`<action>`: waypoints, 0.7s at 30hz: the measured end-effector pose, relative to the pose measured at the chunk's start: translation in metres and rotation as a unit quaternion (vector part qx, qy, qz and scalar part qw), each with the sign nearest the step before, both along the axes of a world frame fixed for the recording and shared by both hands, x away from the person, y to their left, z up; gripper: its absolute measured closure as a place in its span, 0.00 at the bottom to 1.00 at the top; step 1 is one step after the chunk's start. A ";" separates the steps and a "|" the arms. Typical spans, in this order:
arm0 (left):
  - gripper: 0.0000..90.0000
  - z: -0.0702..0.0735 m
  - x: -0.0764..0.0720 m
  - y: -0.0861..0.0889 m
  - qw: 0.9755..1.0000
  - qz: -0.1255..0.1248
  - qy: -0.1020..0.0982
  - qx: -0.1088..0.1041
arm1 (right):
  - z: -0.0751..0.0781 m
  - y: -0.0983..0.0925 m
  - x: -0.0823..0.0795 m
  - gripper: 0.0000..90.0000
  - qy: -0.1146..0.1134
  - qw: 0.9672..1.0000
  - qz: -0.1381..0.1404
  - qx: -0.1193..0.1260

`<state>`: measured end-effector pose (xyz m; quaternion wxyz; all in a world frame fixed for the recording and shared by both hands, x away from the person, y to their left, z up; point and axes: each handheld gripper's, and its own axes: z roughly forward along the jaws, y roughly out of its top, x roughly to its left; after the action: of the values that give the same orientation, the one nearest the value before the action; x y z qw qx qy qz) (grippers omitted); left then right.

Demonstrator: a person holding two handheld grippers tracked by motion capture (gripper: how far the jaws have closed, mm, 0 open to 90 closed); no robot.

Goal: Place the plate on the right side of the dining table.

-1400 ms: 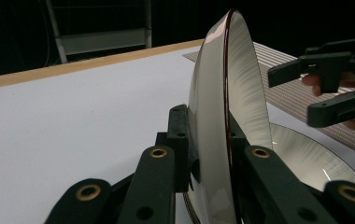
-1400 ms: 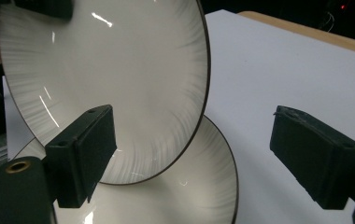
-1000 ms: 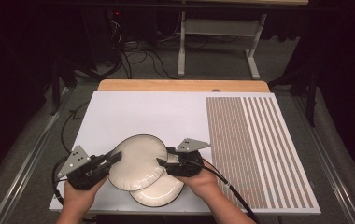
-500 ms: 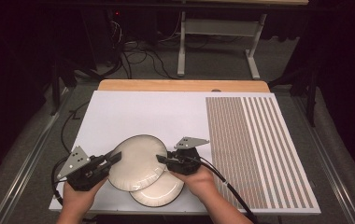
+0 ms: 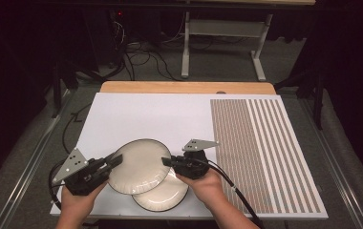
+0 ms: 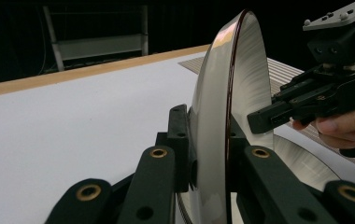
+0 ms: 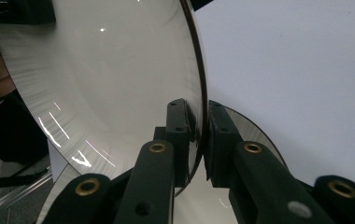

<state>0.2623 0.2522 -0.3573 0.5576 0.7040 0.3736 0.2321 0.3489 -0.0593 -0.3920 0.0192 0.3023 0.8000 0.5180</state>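
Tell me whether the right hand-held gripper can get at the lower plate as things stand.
Probably not: the right hand-held gripper is clamped on the upper plate, which overlaps the lower plate.

From the high view we look forward and down on the whole table, from well back. The left tool view sits right at the upper plate, facing across it toward the right tool (very near). The right tool view shares that plate's opposite rim.
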 end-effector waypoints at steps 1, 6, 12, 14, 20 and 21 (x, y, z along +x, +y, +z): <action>0.89 0.000 0.000 0.000 1.000 -0.002 0.000 -0.001 | 0.001 -0.001 0.000 0.94 -0.007 1.000 0.002 0.001; 0.89 -0.001 0.003 -0.004 1.000 -0.012 0.008 -0.002 | 0.007 -0.009 -0.002 0.95 -0.021 1.000 -0.003 -0.002; 0.89 0.003 0.008 -0.009 1.000 -0.022 0.011 -0.012 | 0.013 -0.018 -0.003 0.95 -0.034 0.999 -0.009 0.005; 0.88 0.004 0.011 -0.010 0.999 -0.025 0.014 -0.015 | 0.018 -0.023 -0.004 0.96 -0.038 0.999 -0.012 0.004; 0.88 0.009 0.018 -0.019 0.999 -0.035 0.026 -0.023 | 0.027 -0.034 -0.005 0.97 -0.055 0.998 -0.016 0.004; 0.88 0.009 0.019 -0.021 0.999 -0.036 0.026 -0.023 | 0.028 -0.037 -0.005 0.97 -0.056 0.998 -0.018 0.003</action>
<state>0.2810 0.2308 -0.3481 0.5714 0.7100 0.3677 0.1847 0.3440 -0.0959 -0.3642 0.0722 0.2868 0.7908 0.5359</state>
